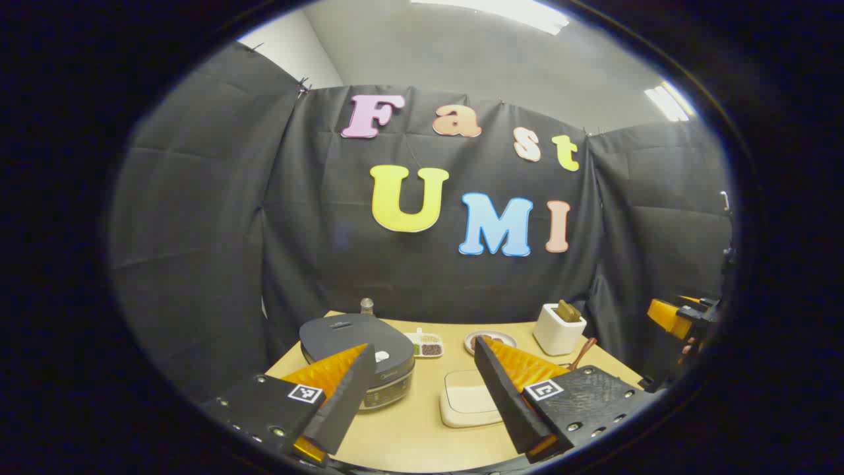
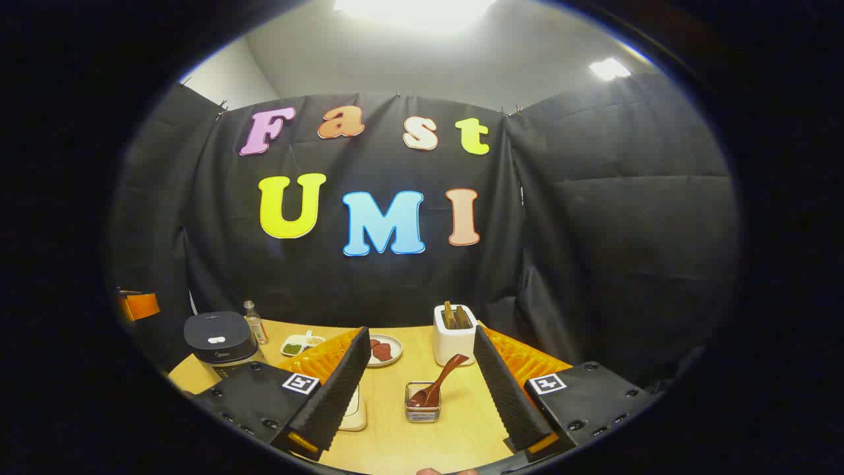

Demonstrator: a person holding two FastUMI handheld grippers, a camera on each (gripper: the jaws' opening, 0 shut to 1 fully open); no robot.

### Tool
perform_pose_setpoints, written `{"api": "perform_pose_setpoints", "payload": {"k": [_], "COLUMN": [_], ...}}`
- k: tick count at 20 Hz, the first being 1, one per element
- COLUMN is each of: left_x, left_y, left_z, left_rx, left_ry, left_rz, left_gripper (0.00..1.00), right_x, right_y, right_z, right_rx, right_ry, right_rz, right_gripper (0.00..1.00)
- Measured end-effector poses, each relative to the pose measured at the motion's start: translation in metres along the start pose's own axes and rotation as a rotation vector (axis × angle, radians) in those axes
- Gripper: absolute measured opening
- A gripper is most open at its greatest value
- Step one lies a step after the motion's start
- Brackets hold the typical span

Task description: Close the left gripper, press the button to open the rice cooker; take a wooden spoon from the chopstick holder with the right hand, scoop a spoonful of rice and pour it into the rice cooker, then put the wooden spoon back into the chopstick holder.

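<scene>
Fingers of the left gripper (image 1: 422,369) are standing wide apart with nothing between them, hovering above the near edge of the pale wooden table (image 1: 409,429). Fingers of the right gripper (image 2: 422,369) are likewise spread wide and gripping nothing, poised over the same table (image 2: 461,422).

Dark grey rounded rice cooker (image 1: 359,349) is sitting at the table's left side with its lid down; the small pale button (image 1: 382,357) on the lid is showing just beside the left gripper's left finger (image 1: 346,389). In the right gripper view the rice cooker (image 2: 217,338) is sitting far left, a small glass bottle (image 2: 254,322) standing just behind it.

White square chopstick holder (image 2: 453,343) is standing at the back of the table with brown utensil ends sticking up from it; in the left gripper view this holder (image 1: 557,330) is lying toward the right rear.

Cream rectangular tray (image 1: 468,399) is lying flat between the left gripper's fingers. Small round plate (image 2: 384,349) with reddish pieces is resting left of the holder. White divided dish (image 1: 425,344) of grains is sitting beside the cooker.

Small clear square glass container (image 2: 423,402) is standing in front of the holder, between the right gripper's fingers, and the brown wooden spoon (image 2: 438,388) is leaning in it, bowl down, handle tilting up toward the holder.
</scene>
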State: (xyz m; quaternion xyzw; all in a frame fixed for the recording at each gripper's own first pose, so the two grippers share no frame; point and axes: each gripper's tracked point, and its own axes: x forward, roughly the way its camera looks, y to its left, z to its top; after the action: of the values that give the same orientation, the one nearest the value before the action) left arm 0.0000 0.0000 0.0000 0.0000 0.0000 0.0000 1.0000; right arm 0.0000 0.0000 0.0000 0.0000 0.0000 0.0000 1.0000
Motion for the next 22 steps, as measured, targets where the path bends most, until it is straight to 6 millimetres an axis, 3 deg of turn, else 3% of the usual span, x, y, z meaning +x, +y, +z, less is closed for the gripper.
{"api": "perform_pose_setpoints", "payload": {"k": [4,12,22], "left_x": [0.003,-0.008,-0.009], "left_y": [-0.018,-0.015,-0.031], "left_z": [0.003,0.007,0.014], "left_rx": [-0.004,-0.014,-0.035], "left_ry": [-0.005,-0.012,-0.023], "left_rz": [-0.001,0.077,0.155], "left_gripper": [0.95,0.94,0.95], "right_x": [0.01,0.026,0.046], "right_y": [0.001,0.01,0.003], "right_z": [-0.014,-0.017,-0.029], "right_rx": [0.026,0.018,0.022], "right_ry": [0.037,0.049,0.084], "right_rz": [0.034,0.127,0.221], "right_gripper": [0.99,0.99,1.0]}}
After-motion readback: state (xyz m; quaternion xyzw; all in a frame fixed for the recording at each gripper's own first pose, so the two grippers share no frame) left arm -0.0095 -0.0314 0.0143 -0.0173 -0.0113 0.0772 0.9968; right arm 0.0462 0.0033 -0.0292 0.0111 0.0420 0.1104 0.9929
